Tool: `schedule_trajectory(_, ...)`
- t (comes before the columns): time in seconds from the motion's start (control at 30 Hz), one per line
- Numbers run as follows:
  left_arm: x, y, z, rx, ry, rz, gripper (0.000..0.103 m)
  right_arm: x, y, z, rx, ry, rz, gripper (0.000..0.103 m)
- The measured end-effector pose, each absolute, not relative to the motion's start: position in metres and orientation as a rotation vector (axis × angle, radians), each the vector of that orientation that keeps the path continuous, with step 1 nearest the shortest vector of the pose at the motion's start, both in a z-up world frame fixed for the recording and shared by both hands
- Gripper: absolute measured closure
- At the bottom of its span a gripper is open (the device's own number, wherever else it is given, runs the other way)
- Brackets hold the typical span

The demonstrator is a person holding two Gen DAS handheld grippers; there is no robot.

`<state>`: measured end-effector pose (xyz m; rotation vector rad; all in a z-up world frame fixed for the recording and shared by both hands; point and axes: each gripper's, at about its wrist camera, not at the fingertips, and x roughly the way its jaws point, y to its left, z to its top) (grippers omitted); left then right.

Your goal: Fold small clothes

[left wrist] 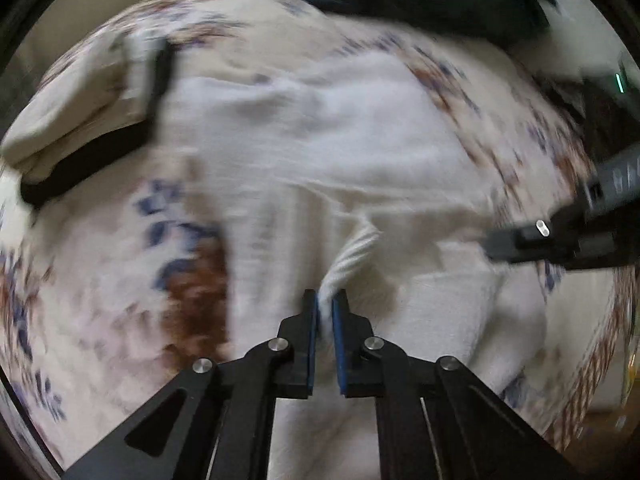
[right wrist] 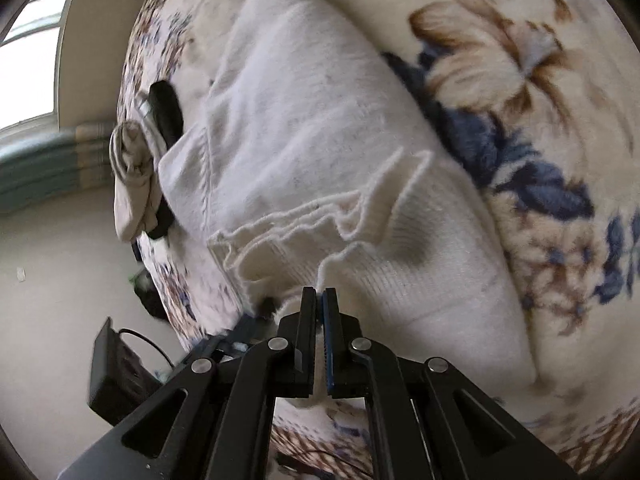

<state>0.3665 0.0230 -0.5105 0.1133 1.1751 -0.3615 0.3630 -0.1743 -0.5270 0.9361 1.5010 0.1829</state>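
White knitted sweater (right wrist: pixel 304 128) spread flat over a flowered blanket (right wrist: pixel 520 80), filling the middle of both views. Ribbed, wavy hem (right wrist: pixel 304 220) bunched up in loose folds near the bottom of the right wrist view.

Left gripper (left wrist: pixel 325 300) clamped tight on a ribbed twist of the sweater's (left wrist: pixel 320 128) edge, blue pads pressed against the fabric on both sides. Fabric pulled up in a small ridge from the pinch toward the middle of the garment.

Right gripper (right wrist: pixel 319 300) likewise closed down to a sliver on the hem, a thin fold of white knit caught between its fingers and running down between the pads. Same gripper (left wrist: pixel 496 246) visible from the left wrist camera, reaching in from the right edge just beside the sweater's side.

Beige folded piece with a black band (left wrist: pixel 80 120) lying on the blanket (left wrist: pixel 100 288) to the left of the sweater, touching or just beside it; left view too smeared to tell which. Possibly the same beige bundle (right wrist: pixel 132 176) at the blanket's edge in the right view, next to something black (right wrist: pixel 166 114). Pale floor (right wrist: pixel 60 280) below, with a dark box and cable (right wrist: pixel 116 372) on it.
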Motion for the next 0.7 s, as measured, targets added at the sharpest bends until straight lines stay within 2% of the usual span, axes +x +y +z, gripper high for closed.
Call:
schedule_trajectory(0.1,0.372,0.063,-0.506,-0.049,1.188,-0.282,0.097,0.364,-0.182,-0.511,0.835,1.466,0.212,0.093)
schedule_trajectory(0.17,0.376,0.083,-0.503,-0.126,1.188,-0.231,0.097,0.364,-0.185,-0.501,0.784,1.447,0.237,0.068)
schedule_trajectory(0.23,0.378,0.098,-0.500,-0.193,1.191,-0.218,0.097,0.364,-0.188,-0.492,0.746,1.425,0.240,0.056)
schedule_trajectory(0.3,0.376,0.101,-0.491,-0.291,1.175,-0.290,0.094,0.365,-0.188,-0.486,0.694,1.423,0.259,0.055)
schedule_trajectory(0.33,0.375,0.096,-0.487,-0.300,1.161,-0.339,0.080,0.366,-0.188,-0.484,0.664,1.423,0.253,0.055)
schedule_trajectory(0.37,0.374,0.089,-0.482,-0.290,1.150,-0.384,0.054,0.366,-0.188,-0.484,0.653,1.422,0.251,0.055)
schedule_trajectory(0.4,0.374,0.080,-0.479,-0.267,1.153,-0.427,0.037,0.367,-0.189,-0.485,0.637,1.426,0.251,0.055)
schedule_trajectory(0.53,0.386,0.038,-0.488,-0.120,1.224,-0.496,0.036,0.367,-0.196,-0.492,0.624,1.444,0.210,0.055)
schedule_trajectory(0.7,0.391,0.003,-0.493,0.058,1.225,-0.586,0.037,0.364,-0.214,-0.508,0.658,1.467,0.144,0.055)
